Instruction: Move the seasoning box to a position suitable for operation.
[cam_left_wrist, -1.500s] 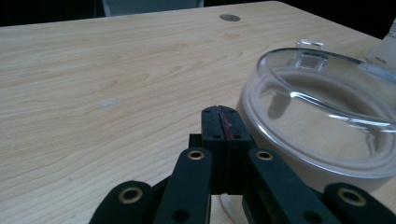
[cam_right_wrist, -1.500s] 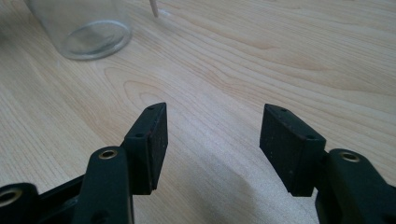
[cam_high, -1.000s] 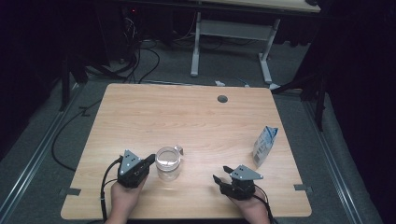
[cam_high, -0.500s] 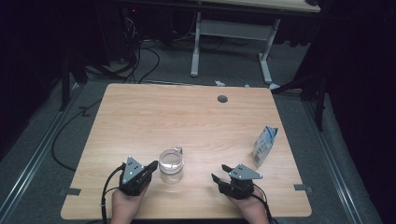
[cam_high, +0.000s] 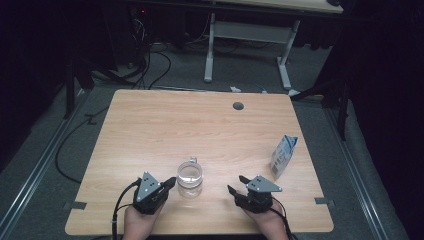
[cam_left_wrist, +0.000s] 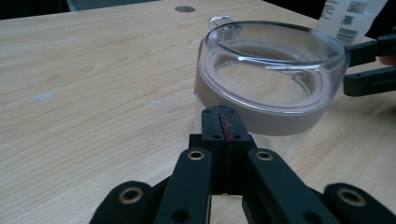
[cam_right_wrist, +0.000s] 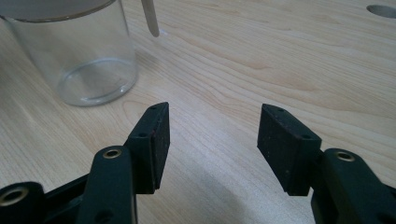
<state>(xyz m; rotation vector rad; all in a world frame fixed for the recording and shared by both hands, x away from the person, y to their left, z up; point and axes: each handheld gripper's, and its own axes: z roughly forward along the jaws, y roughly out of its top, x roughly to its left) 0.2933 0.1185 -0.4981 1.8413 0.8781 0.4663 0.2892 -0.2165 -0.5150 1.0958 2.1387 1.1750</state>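
A clear glass jar (cam_high: 190, 179) with a transparent lid in a grey rim stands near the table's front edge, between my two grippers. My left gripper (cam_high: 171, 182) is shut with nothing between its jaws, and its tip points at the jar's left side. In the left gripper view the closed tip (cam_left_wrist: 223, 122) sits right at the jar (cam_left_wrist: 273, 79), just below the lid rim; I cannot tell if they touch. My right gripper (cam_high: 236, 183) is open and empty, a little to the right of the jar. Its jaws (cam_right_wrist: 212, 135) hover over bare wood, with the jar (cam_right_wrist: 79, 56) ahead at the left.
A blue and white carton (cam_high: 283, 156) stands upright near the table's right edge, beyond my right gripper. A round cable hole (cam_high: 238, 106) is in the wooden tabletop (cam_high: 165, 130) toward the far side. Desk legs and cables lie on the floor behind the table.
My left hand has shifted a little toward the near edge and to the right, staying beside the jar. The right gripper and the carton have kept their places.
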